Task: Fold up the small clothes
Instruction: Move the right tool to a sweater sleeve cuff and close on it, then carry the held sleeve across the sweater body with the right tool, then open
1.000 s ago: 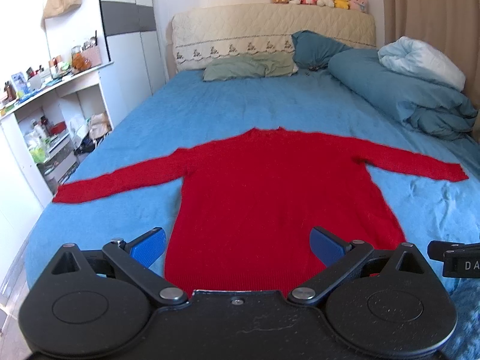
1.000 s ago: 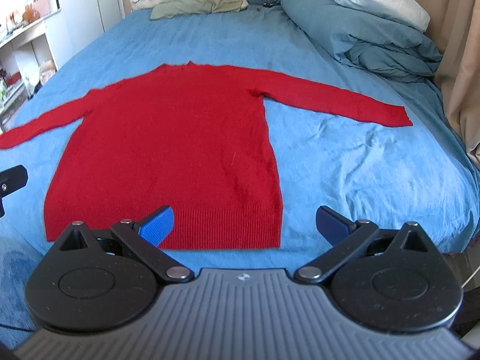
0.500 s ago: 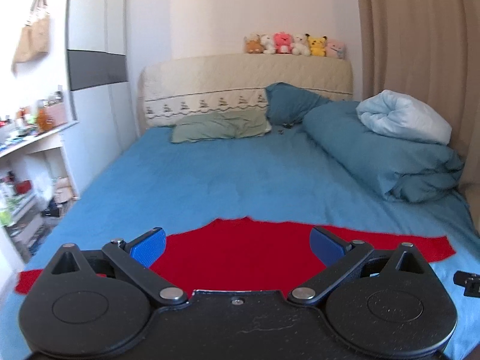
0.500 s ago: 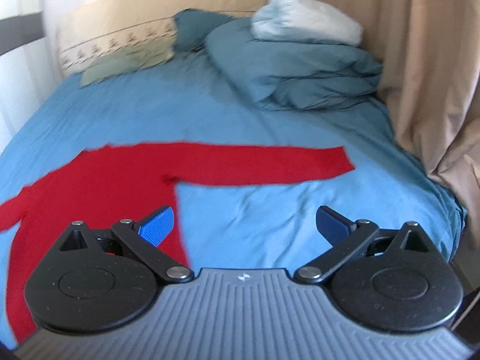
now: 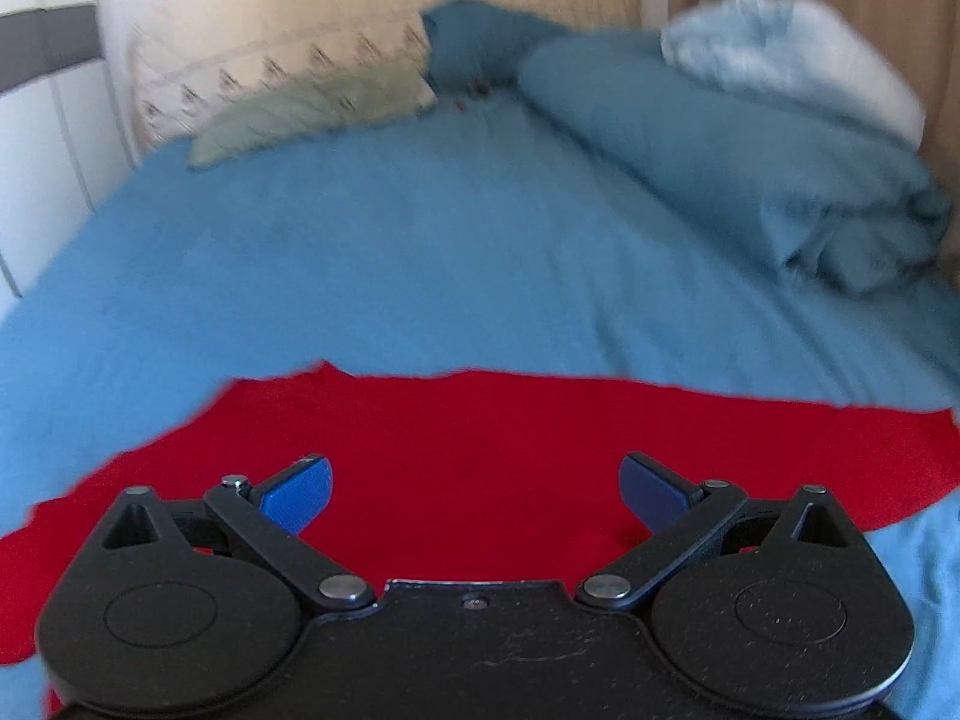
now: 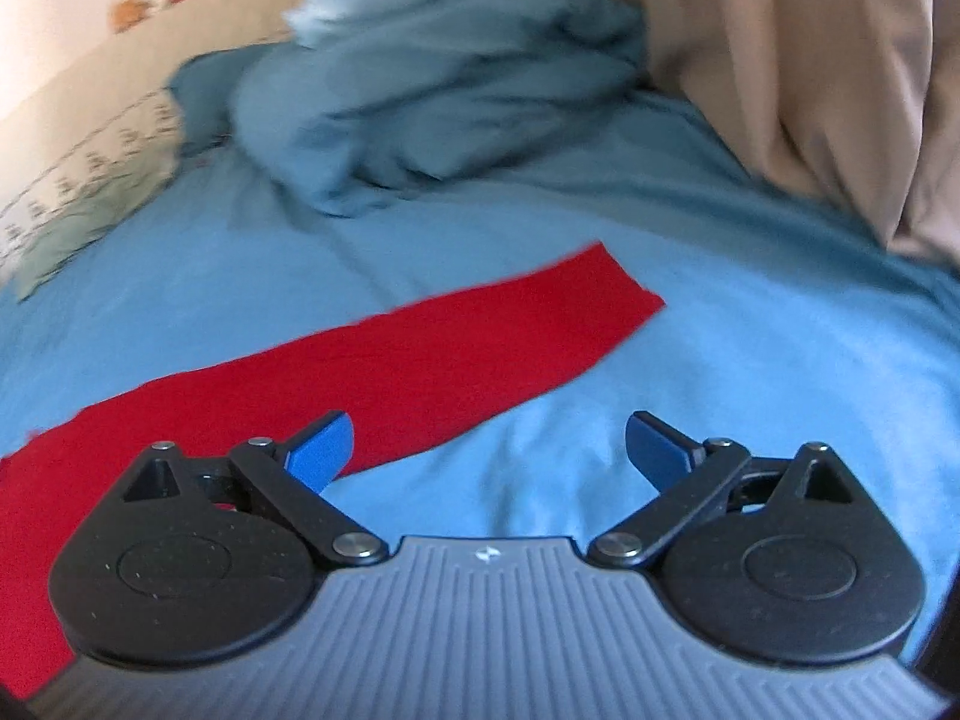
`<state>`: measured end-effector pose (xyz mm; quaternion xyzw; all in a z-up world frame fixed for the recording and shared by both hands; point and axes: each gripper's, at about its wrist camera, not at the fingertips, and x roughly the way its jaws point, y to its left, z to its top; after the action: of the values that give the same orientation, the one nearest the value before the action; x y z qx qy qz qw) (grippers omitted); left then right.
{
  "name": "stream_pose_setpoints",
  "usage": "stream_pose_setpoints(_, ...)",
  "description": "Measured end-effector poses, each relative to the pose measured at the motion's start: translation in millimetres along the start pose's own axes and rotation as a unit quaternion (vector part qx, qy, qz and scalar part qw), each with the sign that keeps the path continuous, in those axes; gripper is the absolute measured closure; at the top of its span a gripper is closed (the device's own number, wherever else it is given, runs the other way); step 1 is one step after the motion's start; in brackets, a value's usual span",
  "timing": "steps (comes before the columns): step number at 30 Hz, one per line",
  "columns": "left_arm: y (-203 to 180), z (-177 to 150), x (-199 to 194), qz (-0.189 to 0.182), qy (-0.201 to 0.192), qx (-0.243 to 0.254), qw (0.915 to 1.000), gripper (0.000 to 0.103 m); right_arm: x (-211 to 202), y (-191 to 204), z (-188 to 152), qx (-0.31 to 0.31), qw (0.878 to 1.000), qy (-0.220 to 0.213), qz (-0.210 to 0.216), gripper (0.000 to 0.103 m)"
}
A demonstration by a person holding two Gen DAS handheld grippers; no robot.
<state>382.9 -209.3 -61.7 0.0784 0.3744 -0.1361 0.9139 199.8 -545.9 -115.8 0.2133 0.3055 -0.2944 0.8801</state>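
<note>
Lying flat on the blue bed (image 5: 420, 252) is the red sweater (image 5: 480, 456), and nothing holds it. The left gripper (image 5: 474, 489) hangs over the top part of the sweater with its jaws spread wide and nothing between them. The right gripper (image 6: 487, 447) is spread wide too, and empty. It hangs near the sleeve (image 6: 456, 336), which stretches out toward the curtain (image 6: 810, 78). Its left fingertip (image 6: 321, 450) is over the edge of the sleeve, and the other one is over bare sheet.

The step now looks like reaching for the sleeve to fold it in. Both views are a bit blurry, so it may be best to slow down first. I think the right gripper should go on to the sleeve's end, come down low, and pinch just the red cloth, not the sheet under it. Then lift only a little and bring the sleeve across the body so it lies straight. The knit looks soft and may stretch, so pull gently. The quilt (image 6: 432, 90) is well apart and should not get in the way.
</note>
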Motion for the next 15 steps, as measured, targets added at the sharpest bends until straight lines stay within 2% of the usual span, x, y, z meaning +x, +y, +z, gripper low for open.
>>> stream_pose_setpoints(3,-10.5,0.7,58.3,-0.009,0.036,0.001,0.9993,0.0,41.4,-7.7,0.8,0.025,0.999,0.012,-0.02,0.001)
stream_pose_setpoints(4,-12.6,-0.2,74.6,-0.013,0.045,0.0,0.9989,0.0,52.6,-9.6,0.9,0.033,0.999,0.016,-0.023,0.007)
stream_pose_setpoints(7,-18.5,-1.4,105.5,-0.012,0.072,-0.001,0.9973,0.0,72.4,-8.4,4.5,0.035,0.999,0.003,-0.036,0.011)
stream_pose_setpoints(13,-32.1,3.6,149.8,-0.002,0.138,0.009,0.9905,0.0,91.7,-2.7,19.0,0.05,0.996,-0.004,-0.07,0.039)
stream_pose_setpoints(15,-32.0,4.1,154.3,-0.002,0.145,0.007,0.9893,0.0,94.6,-1.6,23.6,0.051,0.995,0.001,-0.087,0.058)
